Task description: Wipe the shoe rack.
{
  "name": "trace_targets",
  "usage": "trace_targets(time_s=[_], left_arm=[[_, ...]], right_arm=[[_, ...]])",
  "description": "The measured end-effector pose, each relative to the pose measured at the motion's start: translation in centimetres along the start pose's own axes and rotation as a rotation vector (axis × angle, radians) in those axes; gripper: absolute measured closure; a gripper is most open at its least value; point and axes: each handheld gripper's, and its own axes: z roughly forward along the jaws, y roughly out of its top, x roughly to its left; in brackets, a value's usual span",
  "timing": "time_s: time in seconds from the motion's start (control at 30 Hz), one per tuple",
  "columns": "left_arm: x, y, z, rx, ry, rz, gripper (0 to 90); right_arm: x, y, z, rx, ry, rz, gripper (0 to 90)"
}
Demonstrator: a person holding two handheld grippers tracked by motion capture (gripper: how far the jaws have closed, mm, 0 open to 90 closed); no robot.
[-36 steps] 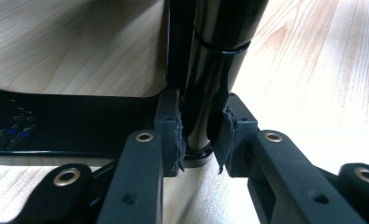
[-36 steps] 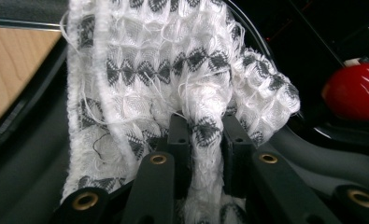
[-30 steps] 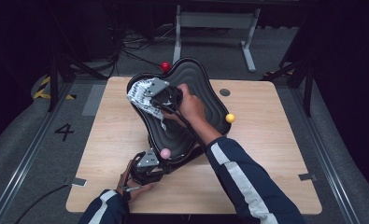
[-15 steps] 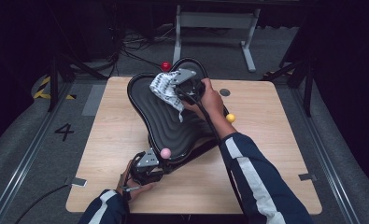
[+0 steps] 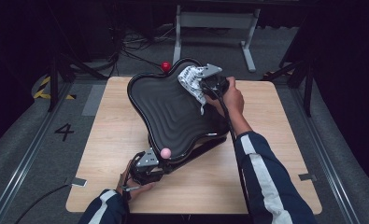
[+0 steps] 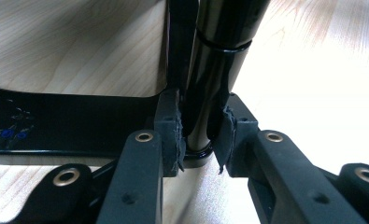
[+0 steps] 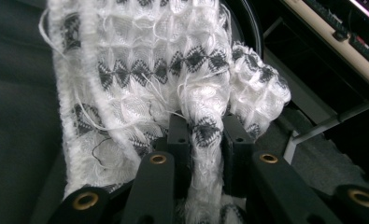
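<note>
At 6 o'clock on the table (image 5: 275, 186), the left gripper (image 5: 147, 163) is clamped tight on the black post (image 6: 205, 93) under the tilted black seat (image 5: 173, 116), probably to brace the wobbly thing while it gets wiped; a pink ball (image 5: 165, 152) sits right by that grip. Farther out at 12–1 o'clock, the right gripper (image 5: 205, 84) pinches a fold of the white-and-grey cloth (image 7: 173, 79) between closed jaws and presses it on the seat's far upper lobe, likely mid-wipe. A red ball (image 5: 165, 66) sits beyond the seat's far edge.
</note>
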Motion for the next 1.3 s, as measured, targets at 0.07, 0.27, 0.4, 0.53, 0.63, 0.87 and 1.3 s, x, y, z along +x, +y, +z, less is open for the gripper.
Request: trace_targets(time_s=[0.07,0.27,0.4,0.53,0.63,0.87,1.3], left_arm=[[0.0,0.0,-0.1,0.009,-0.001,-0.001,72.3],[0.0,0.0,-0.1,0.011,0.001,0.0,72.2],[0.0,0.0,0.0,0.008,-0.002,-0.002,72.2],[0.0,0.0,0.0,0.007,-0.002,-0.002,72.2],[0.0,0.0,0.1,-0.005,-0.002,0.004,72.2],[0.0,0.0,0.0,0.006,-0.004,0.002,72.2],[0.1,0.0,0.0,0.006,-0.004,0.007,72.1]], right_arm=[[-0.2,-0.2,-0.1,-0.007,0.011,0.016,77.9],[0.4,-1.1,-0.6,-0.017,0.009,0.005,78.0],[0.6,-1.2,-0.8,-0.02,0.014,0.013,78.2],[1.8,-0.6,-1.1,-0.046,0.049,0.003,78.2],[2.9,-0.1,-1.3,-0.074,0.078,-0.015,78.1],[6.3,1.8,-1.7,-0.12,0.129,-0.068,78.5],[12.6,5.5,-2.5,-0.177,0.231,-0.191,78.5]])
